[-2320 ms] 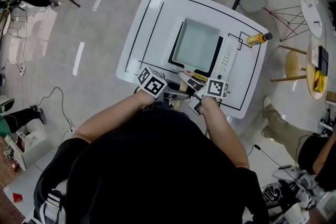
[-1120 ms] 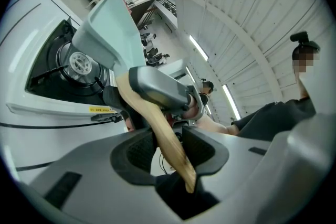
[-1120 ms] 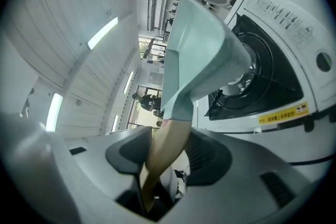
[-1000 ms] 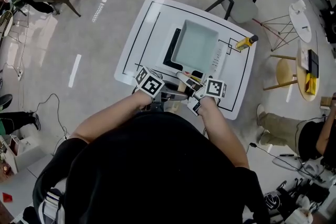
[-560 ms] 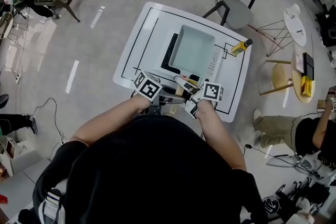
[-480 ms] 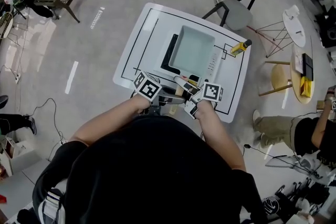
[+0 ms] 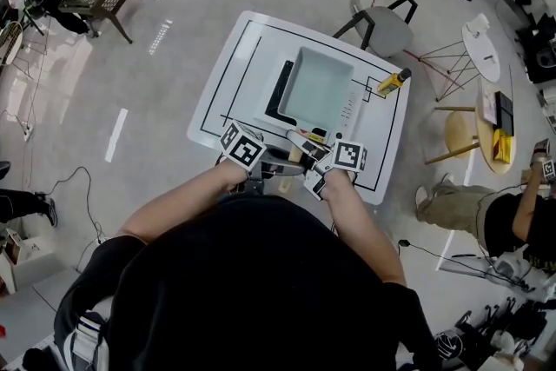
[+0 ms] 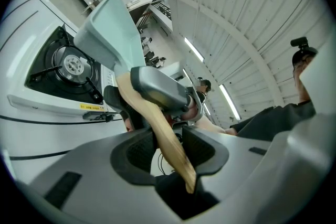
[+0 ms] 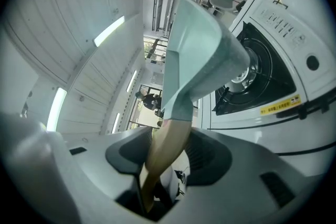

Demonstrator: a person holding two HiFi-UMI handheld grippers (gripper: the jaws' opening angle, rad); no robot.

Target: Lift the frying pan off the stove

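A pale green square frying pan (image 7: 318, 88) with a wooden handle (image 7: 296, 155) hangs tilted above the white stove (image 7: 363, 105). The black burner (image 7: 281, 88) shows beside the pan's left edge. My left gripper (image 7: 278, 162) and right gripper (image 7: 314, 157) both hold the handle at the table's near edge. In the left gripper view my left gripper (image 8: 160, 142) is shut on the handle (image 8: 167, 136), with the pan (image 8: 111, 29) lifted off the burner (image 8: 67, 65). In the right gripper view my right gripper (image 9: 168, 152) is shut on the handle (image 9: 164, 157) under the pan (image 9: 202, 52).
The stove stands on a white table (image 7: 233, 65) with black lines. A yellow bottle (image 7: 390, 82) lies at the table's far right. A grey chair (image 7: 380, 20) stands behind the table. A wooden stool (image 7: 459, 133) and seated people are to the right, and cables lie on the floor.
The pan has come up off the stove and shifted right, uncovering the black burner on its left. Both grippers keep their hold on the handle.
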